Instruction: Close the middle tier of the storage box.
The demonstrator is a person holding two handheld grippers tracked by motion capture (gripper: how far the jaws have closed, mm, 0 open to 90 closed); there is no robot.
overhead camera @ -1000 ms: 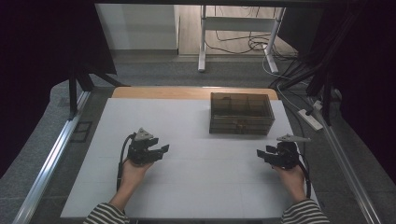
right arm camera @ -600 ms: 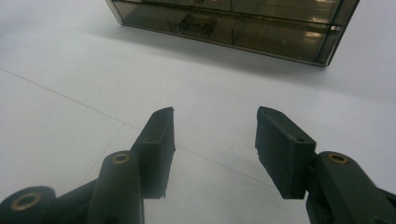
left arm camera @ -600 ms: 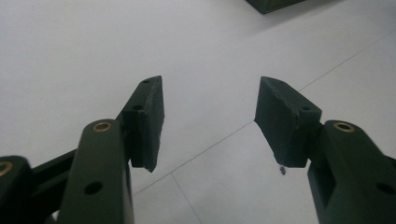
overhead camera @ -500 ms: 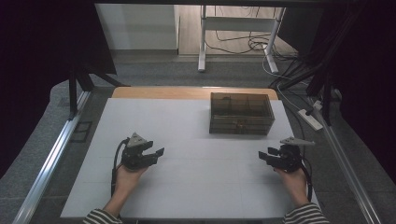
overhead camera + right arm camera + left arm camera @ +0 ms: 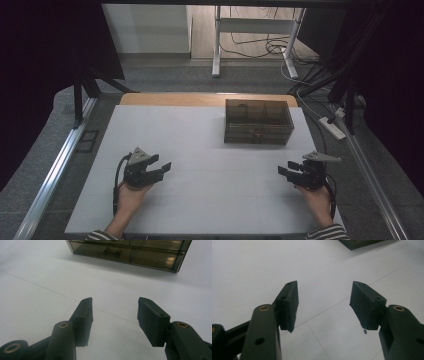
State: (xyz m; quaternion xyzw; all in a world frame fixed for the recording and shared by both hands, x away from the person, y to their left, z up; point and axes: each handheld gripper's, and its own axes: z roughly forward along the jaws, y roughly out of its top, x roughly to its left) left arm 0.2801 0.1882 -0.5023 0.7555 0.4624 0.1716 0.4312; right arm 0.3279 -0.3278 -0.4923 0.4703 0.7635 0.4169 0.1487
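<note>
Grippers held apart over a white table (image 5: 210,150), a box at the far right.

The left gripper (image 5: 159,167) is held at the near left and the right gripper (image 5: 287,171) at the near right, each with jaws spread and nothing between them. The smoky clear box (image 5: 257,121) is set well beyond the right gripper, its drawer front faced toward the near edge.

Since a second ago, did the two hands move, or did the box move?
The hands moved. The left gripper slid back toward the person and a little left. The right gripper drew back slightly too. Both are open and empty, resting low on the white table. The smoky clear box stayed put at the far side, untouched.
</note>
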